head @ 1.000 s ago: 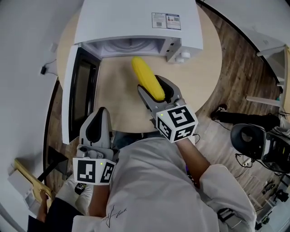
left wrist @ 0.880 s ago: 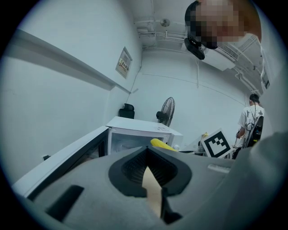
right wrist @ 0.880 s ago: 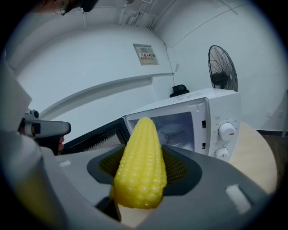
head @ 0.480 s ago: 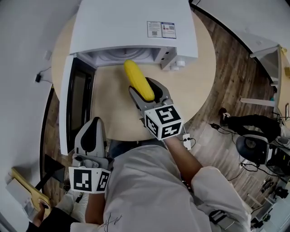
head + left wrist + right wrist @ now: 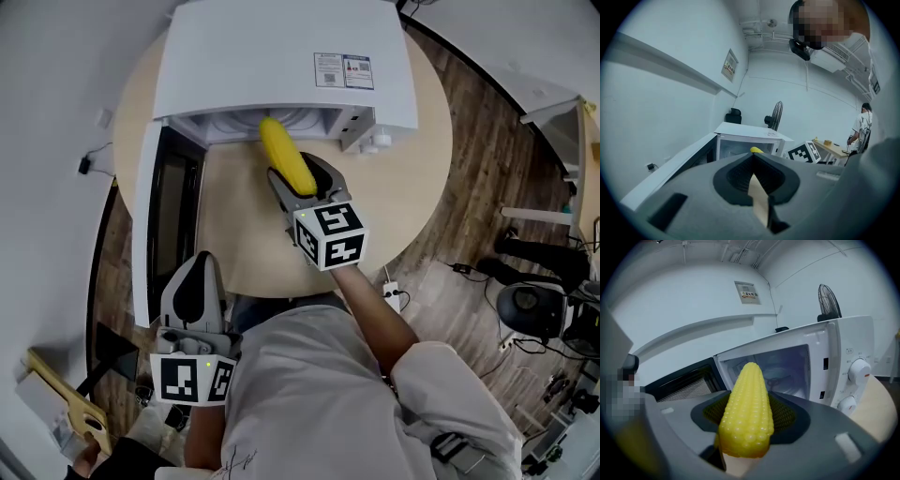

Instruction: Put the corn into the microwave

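Note:
The yellow corn (image 5: pixel 284 156) lies lengthwise between the jaws of my right gripper (image 5: pixel 302 175), which is shut on it. Its tip reaches the mouth of the white microwave (image 5: pixel 281 56). The microwave's door (image 5: pixel 157 220) hangs wide open to the left. In the right gripper view the corn (image 5: pixel 746 413) fills the jaws of my right gripper (image 5: pixel 750 404), with the lit cavity (image 5: pixel 780 369) straight ahead. My left gripper (image 5: pixel 197 267) hovers by the table's near edge, jaws together and holding nothing. In the left gripper view the corn tip (image 5: pixel 756 150) peeks over my left gripper (image 5: pixel 752 157).
The round wooden table (image 5: pixel 403 178) carries only the microwave. Its control knobs (image 5: pixel 859 370) sit right of the cavity. A fan (image 5: pixel 777 115) stands behind the microwave. Dark equipment and cables (image 5: pixel 534 305) lie on the floor at right. A person (image 5: pixel 862 126) stands far off.
My right gripper has carried the corn forward and slightly down, so its tip has gone from over the table to the microwave's mouth. The left gripper has stayed put.

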Tool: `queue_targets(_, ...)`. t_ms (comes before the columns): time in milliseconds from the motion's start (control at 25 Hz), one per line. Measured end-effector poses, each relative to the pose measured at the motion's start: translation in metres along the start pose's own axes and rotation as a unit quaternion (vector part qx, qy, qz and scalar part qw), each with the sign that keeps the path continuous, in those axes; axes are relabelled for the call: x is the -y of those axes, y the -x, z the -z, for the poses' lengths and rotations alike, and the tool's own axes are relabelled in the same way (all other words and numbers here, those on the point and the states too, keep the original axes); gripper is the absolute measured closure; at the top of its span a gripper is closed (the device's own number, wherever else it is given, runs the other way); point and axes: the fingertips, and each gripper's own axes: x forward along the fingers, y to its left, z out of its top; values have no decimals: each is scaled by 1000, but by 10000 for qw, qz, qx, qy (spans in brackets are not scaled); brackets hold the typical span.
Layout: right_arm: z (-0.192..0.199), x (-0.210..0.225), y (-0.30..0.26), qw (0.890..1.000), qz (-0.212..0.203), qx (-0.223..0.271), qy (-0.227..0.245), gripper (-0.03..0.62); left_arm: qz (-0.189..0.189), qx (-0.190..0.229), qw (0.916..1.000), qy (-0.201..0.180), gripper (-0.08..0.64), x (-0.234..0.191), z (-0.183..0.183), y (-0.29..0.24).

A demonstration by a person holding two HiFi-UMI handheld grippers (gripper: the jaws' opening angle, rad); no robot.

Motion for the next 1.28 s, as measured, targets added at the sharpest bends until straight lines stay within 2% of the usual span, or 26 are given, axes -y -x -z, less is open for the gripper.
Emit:
queue_targets(440, 2, 10, -32, 9999, 100, -54, -119, 331, -147, -124, 9998, -3, 568, -11, 5, 3)
queue_targets(1280, -1, 38, -102, 9989, 476, -24, -10, 331, -308, -284, 9991, 27, 569, -32, 9, 4)
